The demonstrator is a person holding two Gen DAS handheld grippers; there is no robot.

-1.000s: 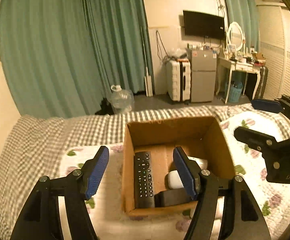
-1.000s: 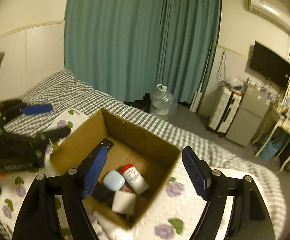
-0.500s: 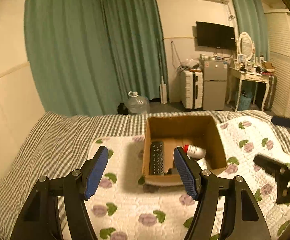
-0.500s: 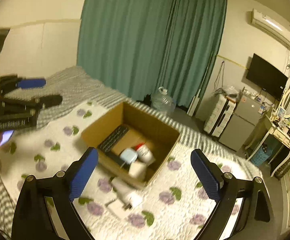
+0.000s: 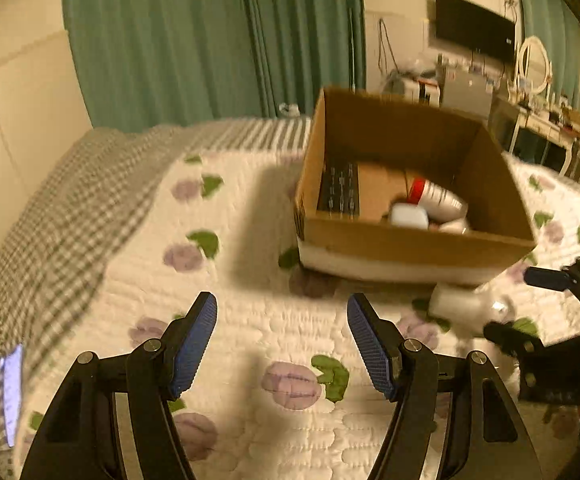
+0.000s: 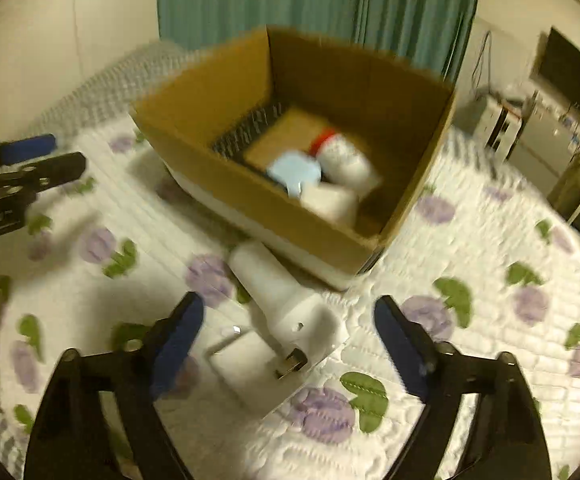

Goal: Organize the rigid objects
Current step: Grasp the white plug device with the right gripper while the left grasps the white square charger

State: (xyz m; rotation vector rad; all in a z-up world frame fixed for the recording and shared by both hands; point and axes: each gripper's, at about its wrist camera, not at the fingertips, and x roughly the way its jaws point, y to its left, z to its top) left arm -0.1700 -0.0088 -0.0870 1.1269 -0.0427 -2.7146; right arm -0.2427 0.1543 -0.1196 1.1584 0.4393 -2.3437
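An open cardboard box (image 5: 406, 242) (image 6: 225, 176) stands on the floral quilt. It holds a black remote (image 5: 340, 192), a red-capped white bottle (image 5: 436, 196) (image 6: 344, 158), a pale blue case (image 6: 294, 170) and a white block (image 6: 332, 202). In front of the box lie a white cylindrical device (image 6: 277, 292) (image 5: 462, 308) and a white plug adapter (image 6: 249, 364). My right gripper (image 6: 290, 340) is open, low over these two, empty. My left gripper (image 5: 281, 336) is open and empty over bare quilt, left of the right gripper (image 5: 530, 304).
A lit phone (image 5: 11, 392) lies at the quilt's left edge on the checked sheet (image 5: 61, 216). Green curtains (image 5: 209, 40) hang behind the bed. A TV (image 5: 474, 28), fridge and dressing table stand far right.
Both grippers have dropped from high above to low over the quilt, in front of the box. The right one now hovers over the white device and adapter. Both stay open.
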